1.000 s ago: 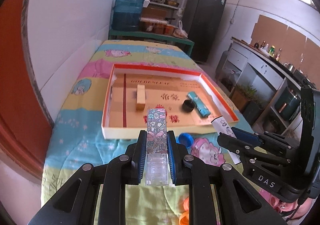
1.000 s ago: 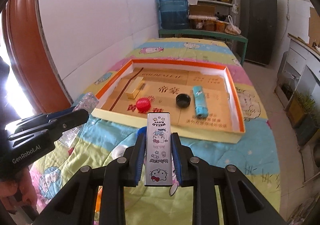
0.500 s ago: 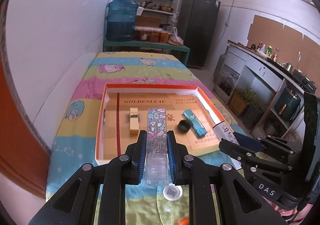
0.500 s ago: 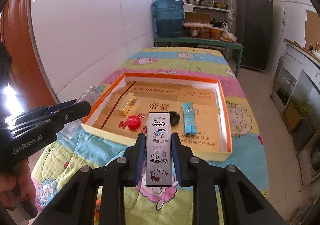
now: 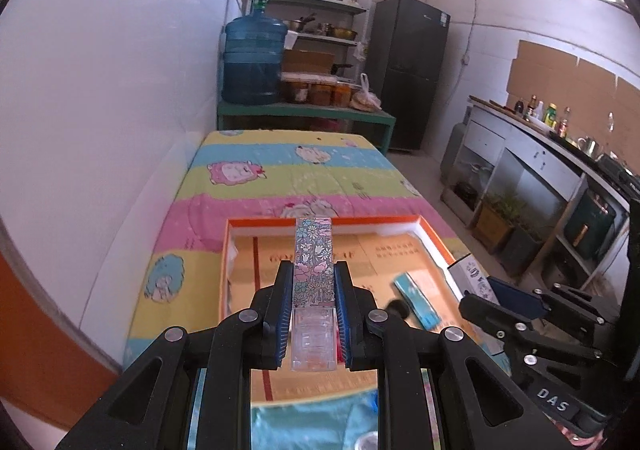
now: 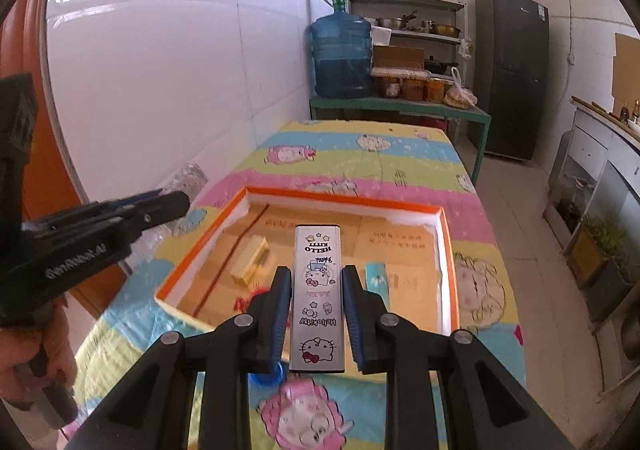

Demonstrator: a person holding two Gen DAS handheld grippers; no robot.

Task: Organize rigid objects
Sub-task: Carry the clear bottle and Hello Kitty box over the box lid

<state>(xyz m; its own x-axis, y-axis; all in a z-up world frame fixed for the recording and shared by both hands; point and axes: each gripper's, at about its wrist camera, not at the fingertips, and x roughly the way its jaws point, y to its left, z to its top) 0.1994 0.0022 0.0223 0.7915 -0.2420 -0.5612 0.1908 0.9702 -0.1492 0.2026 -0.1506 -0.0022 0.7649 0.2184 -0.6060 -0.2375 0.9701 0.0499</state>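
Floral-printed clear plastic case (image 5: 313, 270), long and flat, is clamped between the blue pads of the left gripper (image 5: 313, 290), its long axis running straight ahead along the fingers and over the near part of the orange-rimmed shallow cardboard tray (image 5: 430, 228). A white rectangular tin printed with cartoon cats (image 6: 317, 294) is pinched the same way by the right gripper (image 6: 317, 302), also pointing lengthwise toward the tray (image 6: 450, 250). Both items are carried above the tray's near edge, so the drop is judged to lie ahead and below. The left case appears slightly farther over the tray than the tin. Inside the tray lie a tan wooden block (image 6: 250, 260) toward its left wall, a teal rectangular packet (image 5: 414, 300) toward its right, a small black round piece (image 5: 394, 306) beside the packet, and something red (image 6: 256, 296), partly hidden. The tray rests on a striped cartoon-print cloth (image 5: 280, 170).
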